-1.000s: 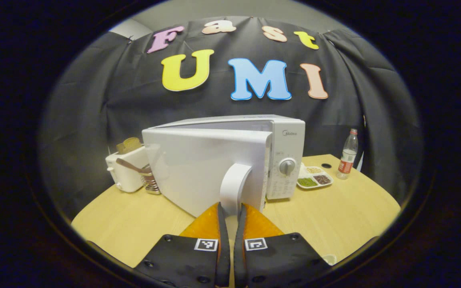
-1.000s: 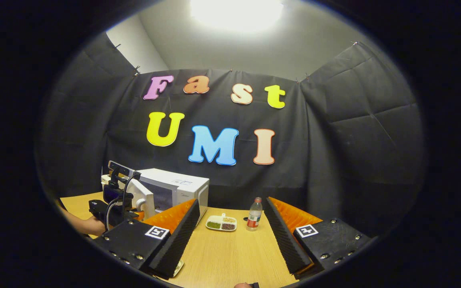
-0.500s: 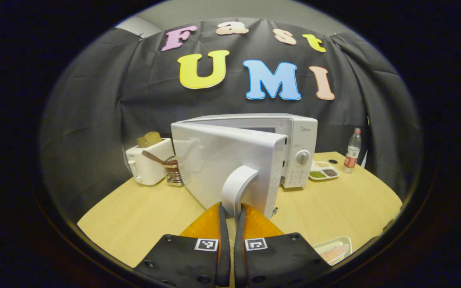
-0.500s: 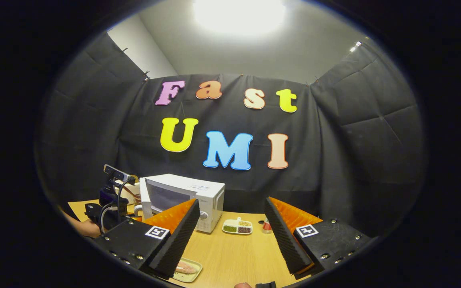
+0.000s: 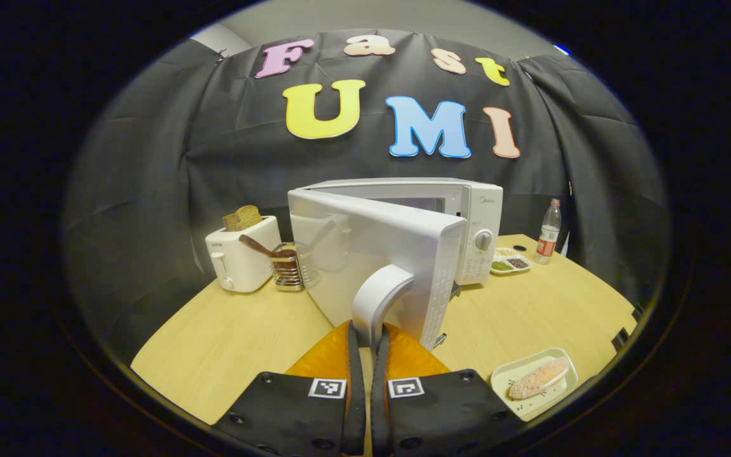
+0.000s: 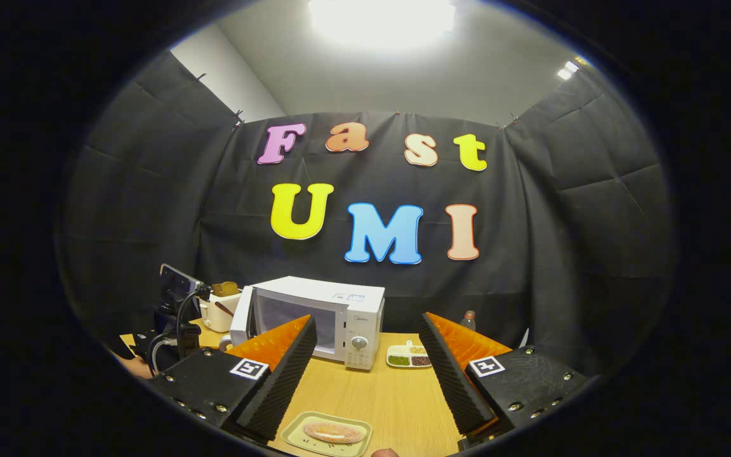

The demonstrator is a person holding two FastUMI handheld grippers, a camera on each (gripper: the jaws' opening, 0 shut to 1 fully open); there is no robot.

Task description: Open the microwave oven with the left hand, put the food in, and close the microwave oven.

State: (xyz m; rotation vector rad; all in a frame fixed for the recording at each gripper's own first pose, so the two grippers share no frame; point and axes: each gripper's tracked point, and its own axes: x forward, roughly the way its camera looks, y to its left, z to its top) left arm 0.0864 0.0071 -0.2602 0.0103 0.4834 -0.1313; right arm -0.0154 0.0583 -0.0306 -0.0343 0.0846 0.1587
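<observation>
While the left tool (image 5: pixel 365 336) pinches the handle (image 5: pixel 378 298) of the microwave oven's (image 5: pixel 467 216) half-open door (image 5: pixel 372 254), the right tool (image 6: pixel 365 374) hovers wide open and empty, the food (image 6: pixel 334 433) on its tray (image 6: pixel 292 435) just below it.

Glossy white finish, plastic or painted metal by the look, on the microwave oven (image 5: pixel 467 209), its swung-out door (image 5: pixel 372 254) and curved door handle (image 5: pixel 375 298). Light wood-grain surface, smooth and faintly shiny, on the table (image 5: pixel 232 343). Matt black ribbed foam on the right gripper (image 6: pixel 365 365) fingers (image 6: pixel 280 377), over translucent orange plastic; same orange and black on the left gripper (image 5: pixel 365 355). Matt pale tray (image 6: pixel 296 435) under rough, speckled bread (image 6: pixel 334 432). Smooth white plastic toaster (image 5: pixel 242 261). Clear plastic bottle (image 5: pixel 548 230). Creased matt black cloth on the wall (image 6: pixel 562 209).
</observation>
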